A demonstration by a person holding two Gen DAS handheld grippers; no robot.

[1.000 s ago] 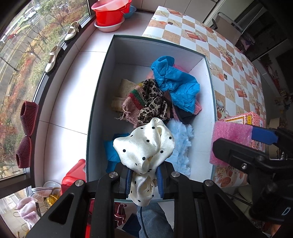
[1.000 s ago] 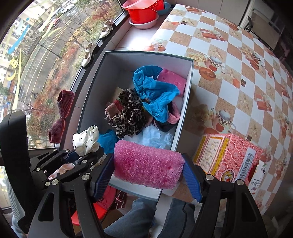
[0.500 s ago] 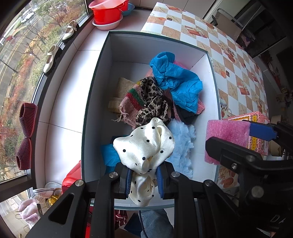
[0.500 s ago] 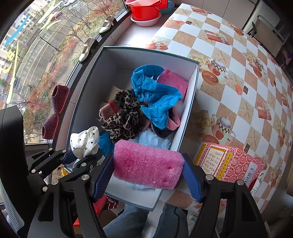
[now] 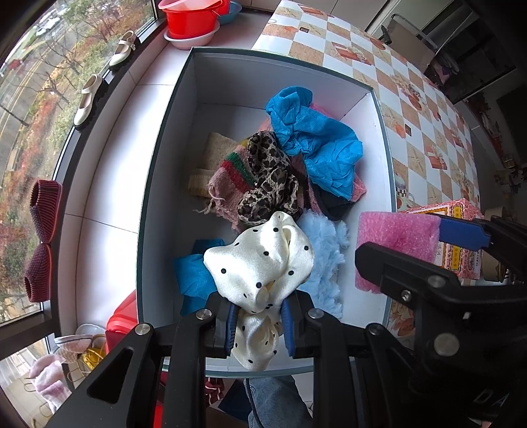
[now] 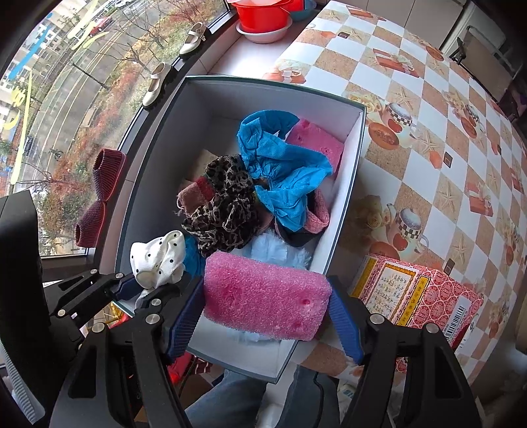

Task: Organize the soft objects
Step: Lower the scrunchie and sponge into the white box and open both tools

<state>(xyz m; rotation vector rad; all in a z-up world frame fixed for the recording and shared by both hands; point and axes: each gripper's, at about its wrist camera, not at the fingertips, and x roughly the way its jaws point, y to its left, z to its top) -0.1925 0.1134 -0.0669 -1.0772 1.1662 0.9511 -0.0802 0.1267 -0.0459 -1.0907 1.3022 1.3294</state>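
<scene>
My left gripper (image 5: 258,324) is shut on a white polka-dot cloth (image 5: 260,260), held over the near end of an open white box (image 5: 158,171). The cloth also shows in the right wrist view (image 6: 158,260). My right gripper (image 6: 266,312) is shut on a pink foam block (image 6: 263,299), held above the box's near right corner; the block shows in the left wrist view (image 5: 395,237). Inside the box lie a blue crumpled cloth (image 5: 316,141), a leopard-print scarf (image 5: 270,177), a striped knit piece (image 5: 227,177), a light blue fluffy item (image 5: 326,260) and another pink foam block (image 6: 316,141).
A red patterned carton (image 6: 415,296) stands right of the box on the checked tablecloth (image 6: 428,115). Red basins (image 5: 191,19) sit at the far end of the white sill. Shoes (image 5: 87,98) and maroon slippers (image 5: 42,224) lie along the window ledge at left.
Both grippers have moved forward over the box, still holding the cloth and the foam block. The box sits lower and nearer in both views.
</scene>
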